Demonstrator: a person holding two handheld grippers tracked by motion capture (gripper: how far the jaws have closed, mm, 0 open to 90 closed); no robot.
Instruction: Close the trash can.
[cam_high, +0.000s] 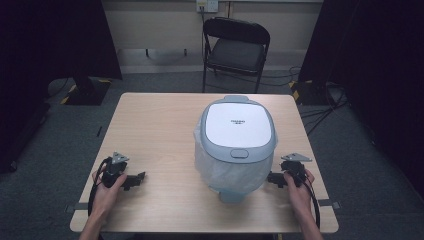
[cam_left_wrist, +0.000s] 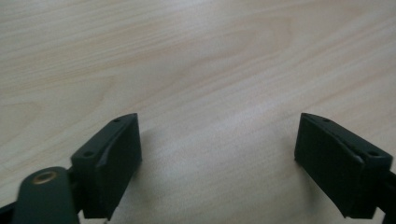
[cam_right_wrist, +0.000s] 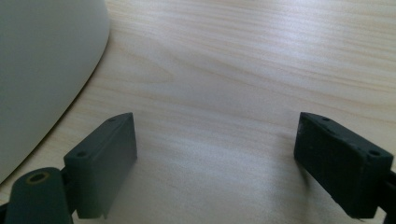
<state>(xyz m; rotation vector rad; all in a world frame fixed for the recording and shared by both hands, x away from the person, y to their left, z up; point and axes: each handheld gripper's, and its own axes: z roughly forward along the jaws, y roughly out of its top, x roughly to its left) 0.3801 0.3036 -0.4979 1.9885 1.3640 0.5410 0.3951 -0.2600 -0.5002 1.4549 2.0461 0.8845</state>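
— What do you see on the left side?

— The left gripper (cam_high: 134, 180) rests low on the worktop (cam_high: 155, 130), held in the person's left hand (cam_high: 106, 187). In the left gripper view its jaws stand wide apart, and between them there is only bare wood. It holds nothing.

— And in the middle?

— There stands the bin (cam_high: 237, 145), white with a grey lid, upright, a little right of the centre and toward the near edge. The lid is closed, and a thin plastic bag hangs out under its rim and covers the body. I think the bin is placed there so both hands can reach it from two sides.

— Is the right hand closer to it?

— Yes. The right gripper (cam_high: 274, 178) is just beside the lower part of the bin, held in the right hand (cam_high: 299, 187). In the right gripper view the pale curved wall of the bin is at the left edge, near one jaw but, I believe, not touching. These jaws are also wide open and empty.

— So the work has not started?

— It seems so to me. Both grippers point inward at the bin, probably ready to go to it. Behind the worktop a black folding chair (cam_high: 235, 47) stands.
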